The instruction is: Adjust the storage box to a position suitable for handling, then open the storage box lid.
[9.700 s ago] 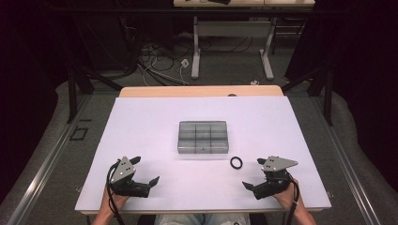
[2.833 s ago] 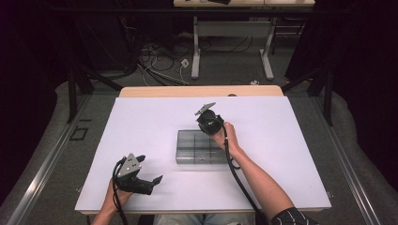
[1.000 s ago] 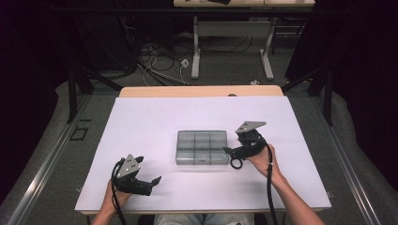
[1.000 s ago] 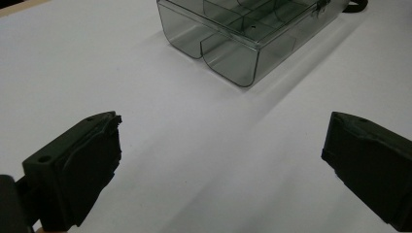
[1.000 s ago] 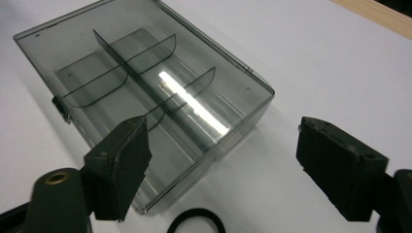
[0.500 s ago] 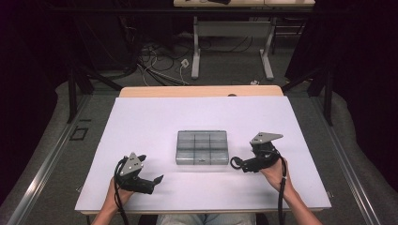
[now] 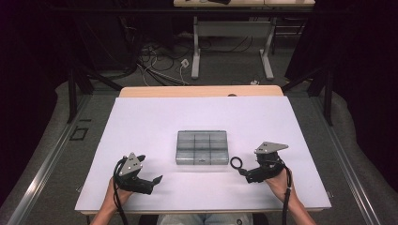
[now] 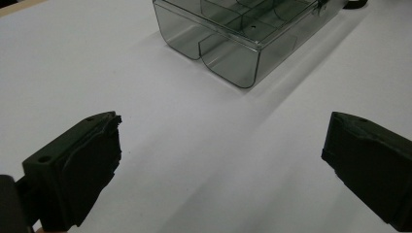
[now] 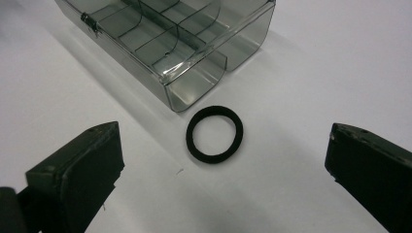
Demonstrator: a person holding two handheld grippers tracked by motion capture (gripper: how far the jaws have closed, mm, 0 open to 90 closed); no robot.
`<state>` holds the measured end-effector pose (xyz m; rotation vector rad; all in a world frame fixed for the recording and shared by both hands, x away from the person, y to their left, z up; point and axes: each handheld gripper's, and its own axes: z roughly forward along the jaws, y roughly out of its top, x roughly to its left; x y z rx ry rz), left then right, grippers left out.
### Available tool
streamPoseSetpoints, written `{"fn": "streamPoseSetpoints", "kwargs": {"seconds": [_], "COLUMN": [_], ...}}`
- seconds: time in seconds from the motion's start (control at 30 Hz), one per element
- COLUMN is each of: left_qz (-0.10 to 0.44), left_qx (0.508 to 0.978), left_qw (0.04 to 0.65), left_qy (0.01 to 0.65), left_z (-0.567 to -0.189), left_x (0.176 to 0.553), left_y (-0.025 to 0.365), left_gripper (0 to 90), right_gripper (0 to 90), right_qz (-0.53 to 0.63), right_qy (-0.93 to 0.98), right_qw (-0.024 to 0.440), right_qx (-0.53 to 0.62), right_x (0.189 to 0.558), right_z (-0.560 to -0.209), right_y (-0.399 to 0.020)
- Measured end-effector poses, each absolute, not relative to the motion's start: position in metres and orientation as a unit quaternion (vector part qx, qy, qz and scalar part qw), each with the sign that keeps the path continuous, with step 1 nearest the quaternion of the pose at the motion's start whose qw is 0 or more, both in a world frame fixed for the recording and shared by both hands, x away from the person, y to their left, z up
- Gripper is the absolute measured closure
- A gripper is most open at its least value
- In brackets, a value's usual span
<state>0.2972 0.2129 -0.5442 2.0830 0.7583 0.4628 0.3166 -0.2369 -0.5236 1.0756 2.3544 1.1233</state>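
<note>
1. Right gripper [image 7: 245, 170] held low, aimed at small black rubber ring [image 9: 214, 133]; jaws just opened wide, nothing gripped.
2. Ring flat on white table [image 7: 155, 117], just beside corner of smoky clear plastic compartment box [image 7: 202, 147].
3. Left gripper [image 7: 152, 181] near front edge, jaws wide, bare.

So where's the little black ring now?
The black ring lies flat on the white table, just off the clear box's right corner, before the right gripper's open jaws.
</note>
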Motion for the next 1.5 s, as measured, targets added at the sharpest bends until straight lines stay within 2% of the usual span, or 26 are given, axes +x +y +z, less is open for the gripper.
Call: {"fn": "streamPoseSetpoints", "kwargs": {"seconds": [1.07,1.5], "left_qz": [0.188,0.172], "left_qx": [0.834,0.839], "left_qw": [0.421,0.415], "left_qy": [0.303,0.306], "left_z": [-0.543,-0.542], "left_x": [0.297,0.296], "left_y": [0.206,0.181], "left_gripper": [0.1,0.0], "right_gripper": [0.0,0.0], "right_qz": [0.380,0.373], "right_qy": [0.831,0.834], "right_qw": [0.157,0.160], "right_qx": [0.373,0.373], "right_x": [0.317,0.319], "right_z": [-0.531,-0.531], "right_y": [-0.235,-0.237]}}
